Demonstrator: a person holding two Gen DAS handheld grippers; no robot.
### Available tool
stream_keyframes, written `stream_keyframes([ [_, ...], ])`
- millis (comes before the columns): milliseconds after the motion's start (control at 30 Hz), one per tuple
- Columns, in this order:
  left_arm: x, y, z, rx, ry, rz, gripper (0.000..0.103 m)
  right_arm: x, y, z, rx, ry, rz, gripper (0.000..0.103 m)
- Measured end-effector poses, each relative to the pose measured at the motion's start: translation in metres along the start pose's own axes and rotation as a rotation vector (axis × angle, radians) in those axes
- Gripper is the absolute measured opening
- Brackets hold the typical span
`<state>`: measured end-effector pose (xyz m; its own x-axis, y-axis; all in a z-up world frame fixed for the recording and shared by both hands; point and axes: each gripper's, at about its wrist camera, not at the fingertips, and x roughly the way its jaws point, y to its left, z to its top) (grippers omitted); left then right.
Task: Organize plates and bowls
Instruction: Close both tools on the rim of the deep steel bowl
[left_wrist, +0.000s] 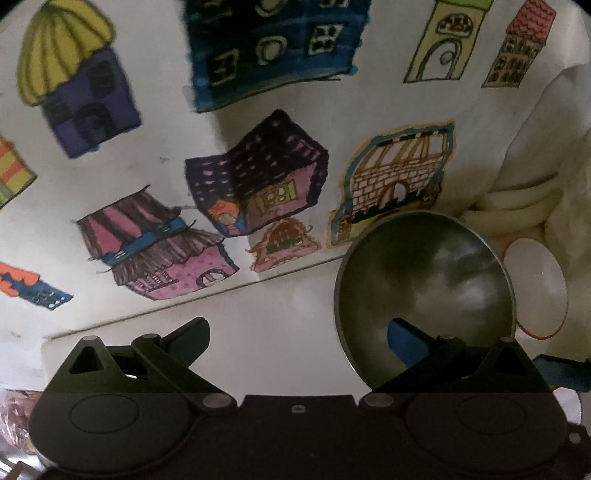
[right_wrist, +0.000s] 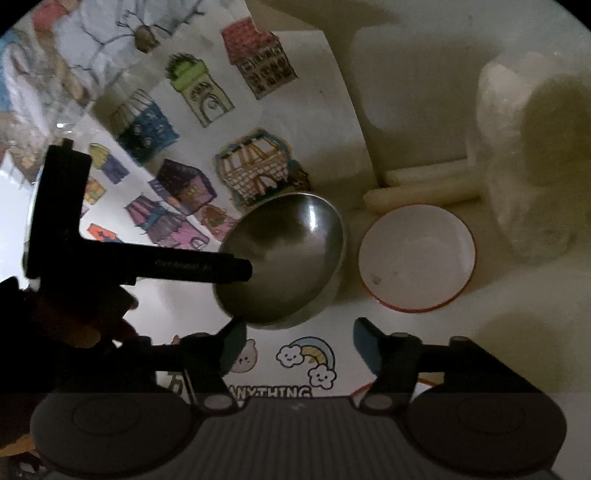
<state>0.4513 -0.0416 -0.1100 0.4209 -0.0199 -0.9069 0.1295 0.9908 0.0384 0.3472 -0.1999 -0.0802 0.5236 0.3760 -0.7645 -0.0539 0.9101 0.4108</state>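
Bowls: one steel (right_wrist: 284, 258), one white (right_wrist: 417, 258).

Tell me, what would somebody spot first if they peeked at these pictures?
Probably the shiny metal bowl in the middle, with one finger of the left gripper reaching into it. Right beside it sits a white bowl with a red rim, empty. Behind them the tablecloth is covered in bright drawings of little houses, purple, pink, blue and yellow.
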Motion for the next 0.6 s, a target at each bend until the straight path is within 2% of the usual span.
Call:
stream_keyframes([
  [100, 0.003, -0.001, 0.001, 0.000, 0.001, -0.004, 0.099, 0.007, 0.001, 0.003, 0.004, 0.008, -0.019, 0.063],
  [300, 0.010, -0.003, 0.003, -0.021, 0.005, -0.028, 0.082, 0.021, 0.003, 0.009, 0.016, 0.024, -0.040, 0.055],
  [400, 0.012, -0.002, 0.002, -0.054, 0.011, -0.071, 0.065, 0.027, 0.004, 0.011, 0.022, 0.037, -0.045, 0.049],
  [467, 0.014, -0.002, 0.001, -0.069, 0.019, -0.096, 0.046, 0.030, 0.005, 0.012, 0.024, 0.045, -0.051, 0.043],
  [600, 0.017, 0.001, -0.003, -0.109, 0.025, -0.150, 0.028, 0.034, 0.004, 0.014, 0.031, 0.052, -0.057, 0.036],
])
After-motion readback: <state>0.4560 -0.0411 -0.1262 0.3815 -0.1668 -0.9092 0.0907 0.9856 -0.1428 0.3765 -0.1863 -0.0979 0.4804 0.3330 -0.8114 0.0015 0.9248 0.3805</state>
